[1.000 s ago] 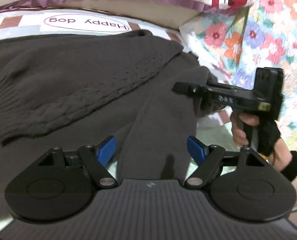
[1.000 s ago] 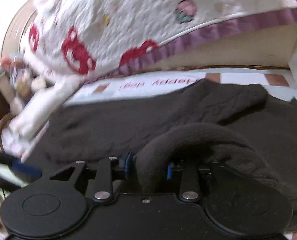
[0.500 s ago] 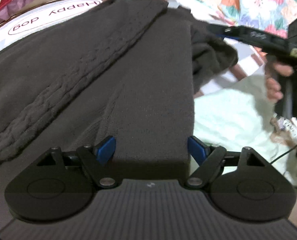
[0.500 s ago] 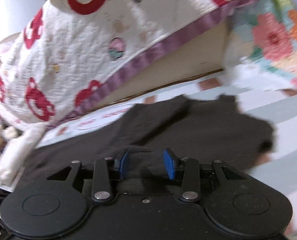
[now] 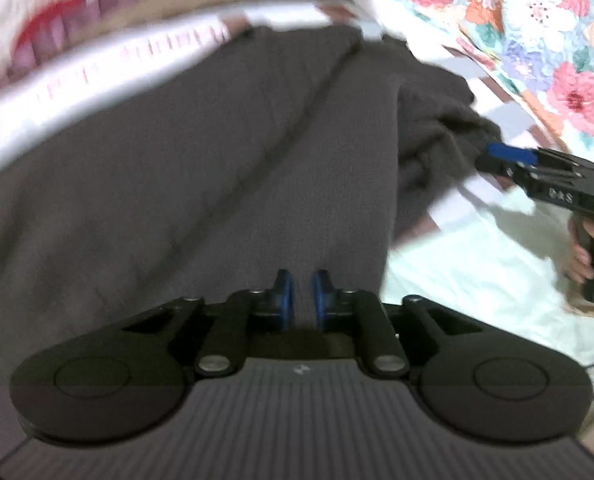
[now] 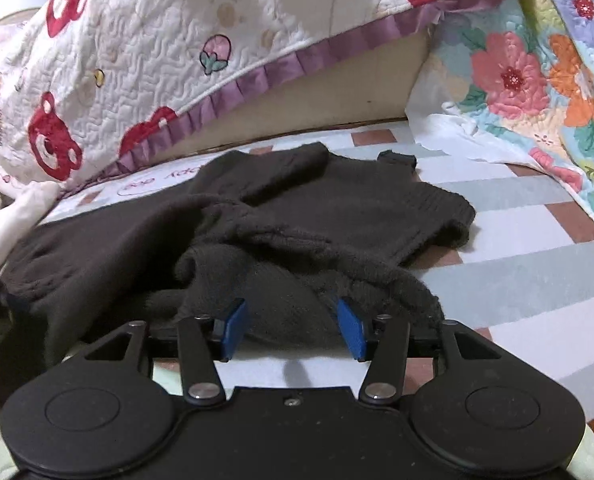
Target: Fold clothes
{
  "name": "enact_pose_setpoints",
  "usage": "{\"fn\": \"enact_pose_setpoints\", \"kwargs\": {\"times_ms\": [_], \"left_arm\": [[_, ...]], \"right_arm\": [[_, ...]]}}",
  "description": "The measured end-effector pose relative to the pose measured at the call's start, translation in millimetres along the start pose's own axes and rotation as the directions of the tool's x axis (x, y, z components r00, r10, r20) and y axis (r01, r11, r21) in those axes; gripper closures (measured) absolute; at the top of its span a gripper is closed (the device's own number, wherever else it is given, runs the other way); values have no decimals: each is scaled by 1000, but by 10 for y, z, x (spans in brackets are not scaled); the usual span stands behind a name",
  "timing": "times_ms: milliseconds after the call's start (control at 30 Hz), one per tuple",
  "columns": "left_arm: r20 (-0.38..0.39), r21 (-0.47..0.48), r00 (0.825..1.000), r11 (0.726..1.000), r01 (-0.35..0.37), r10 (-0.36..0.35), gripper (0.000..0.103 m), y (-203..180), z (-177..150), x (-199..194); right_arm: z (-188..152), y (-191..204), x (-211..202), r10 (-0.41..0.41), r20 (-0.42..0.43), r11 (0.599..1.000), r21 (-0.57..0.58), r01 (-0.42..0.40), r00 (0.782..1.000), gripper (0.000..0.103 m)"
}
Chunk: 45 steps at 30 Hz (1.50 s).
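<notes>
While one dark sweater (image 6: 297,208) fills the middle of both views, it lies spread on a striped sheet (image 6: 517,248), partly folded, with a bunched sleeve toward the lower centre of the right wrist view. In the left wrist view the cloth runs from the upper centre down to the bottom edge, a straight fold edge at centre right.

Two grippers show. Low in its own view, the left gripper (image 5: 300,300) has its jaws nearly together, sweater cloth in the narrow gap; whether they pinch it I cannot tell. The right gripper (image 6: 293,330) has its jaws wide apart, cloth lying between the blue pads but not clamped. It also shows at the right edge of the left wrist view (image 5: 505,156), held by one hand (image 5: 585,248), with letters reading roughly "S&S" on its body.

Pink oval writing on the sheet (image 6: 157,182), upper left of the sweater, is upside down and partly hidden. One bear-print quilt (image 6: 137,60) fills the upper left, one floral quilt (image 6: 537,72) the upper right.
</notes>
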State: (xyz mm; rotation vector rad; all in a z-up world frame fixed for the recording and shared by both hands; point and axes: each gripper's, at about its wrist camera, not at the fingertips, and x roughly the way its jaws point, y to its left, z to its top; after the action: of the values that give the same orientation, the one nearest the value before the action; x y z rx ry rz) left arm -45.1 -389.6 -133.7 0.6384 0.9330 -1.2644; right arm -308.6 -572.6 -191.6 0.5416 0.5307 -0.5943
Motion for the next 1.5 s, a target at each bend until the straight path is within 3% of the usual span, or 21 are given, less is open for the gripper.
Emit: {"fn": "enact_pose_setpoints", "kwargs": {"times_ms": [100, 200, 267, 333, 367, 400, 467, 500, 567, 800, 900, 933, 967, 1000, 1033, 1067, 1100, 1233, 1367, 1433, 1500], "left_arm": [[81, 64, 991, 992, -109, 104, 100, 47, 289, -91], [124, 28, 984, 990, -135, 131, 99, 168, 471, -142], [138, -9, 988, 998, -64, 64, 95, 204, 472, -161], [144, -39, 989, 999, 30, -24, 78, 206, 427, -157], [140, -44, 989, 997, 62, -56, 55, 169, 387, -116], [137, -48, 987, 995, 87, -80, 43, 119, 347, -68], [125, -50, 984, 990, 134, -127, 42, 18, 260, 19], [111, -46, 984, 989, 142, -136, 37, -30, 229, 65], [73, -30, 989, 991, 130, -127, 31, -124, 191, 164], [-60, 32, 994, 995, 91, -89, 26, -450, 59, 509], [-73, 84, 997, 996, 27, -21, 20, -487, 39, 528], [-73, 103, 997, 995, 3, 4, 20, -494, 35, 527], [-73, 122, 997, 992, -21, 30, 29, -500, 31, 525], [-73, 141, 996, 989, -45, 56, 47, -506, 27, 523], [-72, 159, 994, 985, -69, 81, 56, -512, 23, 522], [-71, 178, 992, 980, -93, 107, 77, -519, 19, 520], [-57, 178, 990, 977, -114, 126, 84, -487, 36, 478], [30, 128, 982, 973, -190, 187, 85, -217, 183, 262], [38, 34, 980, 980, -198, 196, 85, 121, 270, 304], [42, -13, 979, 980, -201, 201, 84, 290, 314, 325], [45, -61, 978, 977, -203, 206, 84, 459, 358, 346]], "right_arm": [[44, 23, 138, -20, -26, 1000, -9, 20, 999, 46], [89, 46, 276, -40, -52, 999, -19, 39, 998, 45], [118, 62, 368, -53, -70, 998, -26, 52, 996, 44], [149, 75, 459, -63, -87, 998, -31, 60, 994, 44], [166, 78, 505, -63, -95, 998, -31, 60, 994, 44], [183, 81, 550, -63, -103, 998, -30, 60, 993, 43], [208, 137, 623, -72, -119, 995, -71, 64, 990, 39], [219, 172, 657, -78, -126, 993, -97, 66, 989, 39], [234, 205, 688, -84, -131, 990, -120, 68, 988, 39], [307, 217, 776, -70, -127, 990, -129, 54, 989, 38], [355, 170, 825, -43, -118, 994, -101, 31, 992, 39], [371, 155, 841, -33, -115, 996, -91, 23, 993, 39], [387, 139, 857, -24, -112, 997, -82, 15, 993, 39], [404, 124, 873, -15, -109, 997, -72, 7, 994, 39], [422, 111, 887, -7, -111, 997, -74, -1, 994, 39], [442, 91, 895, 3, -119, 997, -73, -12, 993, 39], [459, 60, 891, 18, -124, 998, -54, -25, 992, 39], [466, -25, 806, 77, -124, 997, 33, -73, 989, 39], [419, 59, 635, 168, -104, 984, 81, -160, 980, 39], [358, 186, 549, 188, -101, 981, 60, -183, 977, 39], [249, 337, 524, 147, -113, 988, -18, -150, 983, 39]]}}
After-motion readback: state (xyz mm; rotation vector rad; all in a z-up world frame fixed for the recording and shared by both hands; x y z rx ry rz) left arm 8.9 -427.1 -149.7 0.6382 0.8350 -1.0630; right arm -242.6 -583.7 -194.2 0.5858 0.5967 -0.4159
